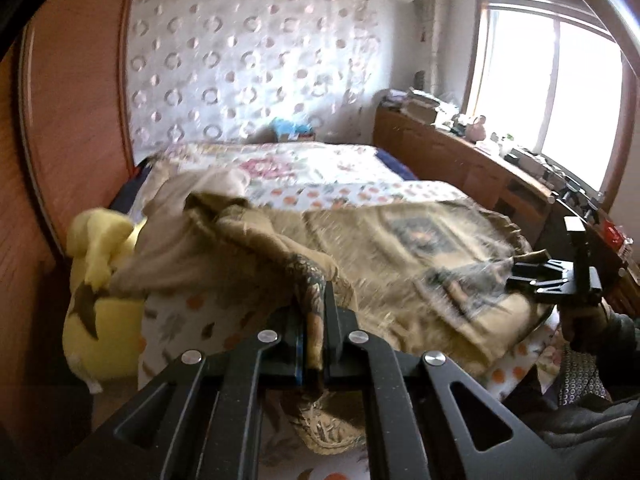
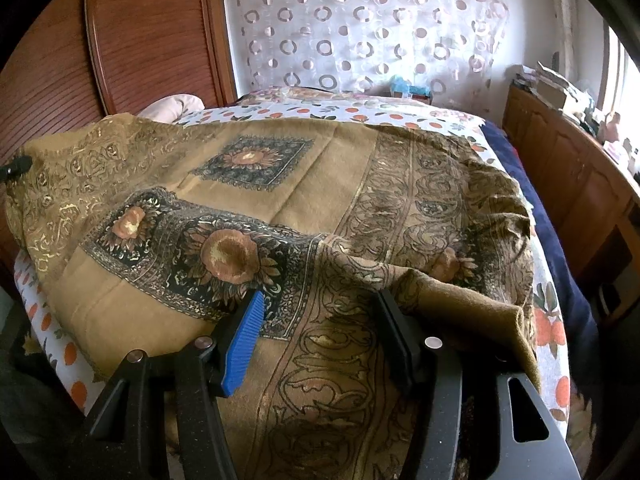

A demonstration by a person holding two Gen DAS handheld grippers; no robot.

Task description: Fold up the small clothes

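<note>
Two grippers are near: the left gripper (image 1: 314,344) pinches a fold of the brown scarf (image 2: 320,184), the right gripper (image 2: 320,340) has its jaws wide over it, and the scarf lies spread on the bed (image 1: 320,160) behind.

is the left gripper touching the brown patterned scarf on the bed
Touching. The left wrist view shows the left gripper with its jaws closed on a bunched edge of the brown patterned scarf, the cloth pinched between them.
</note>
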